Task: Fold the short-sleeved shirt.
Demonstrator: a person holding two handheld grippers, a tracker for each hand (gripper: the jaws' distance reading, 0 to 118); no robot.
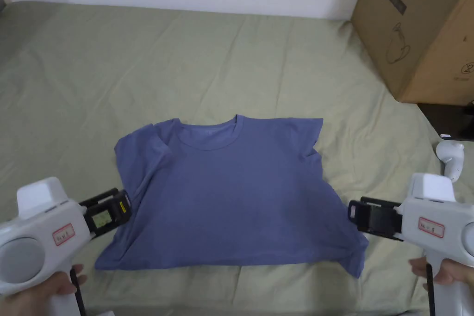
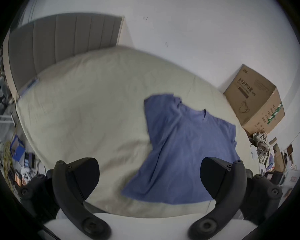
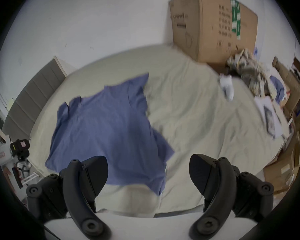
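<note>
Hovering at either side of the blue short-sleeved shirt [image 1: 227, 192], both grippers look set to start the first fold; nothing held yet. Left gripper [image 2: 149, 178] has jaws wide apart, empty, just beside the shirt's left side edge near the hem. Right gripper [image 3: 148, 174] also spread wide, empty, near the right hem corner, which is flipped under a bit. Shirt lies flat, neck away from the person, on the pale green bedsheet [image 1: 231, 53], mid-bed; left sleeve creased inward, right sleeve bunched. Thin soft knit, ribbed round collar, limp, so it will sag when lifted. Next move, as I judge it: drop each gripper onto a side edge or sleeve, pinch one layer, carry inward. Whether the jaws touch fabric is hard to tell, gripper views are blurred. Cardboard box [image 1: 421, 30] far right, rigid, well apart.
</note>
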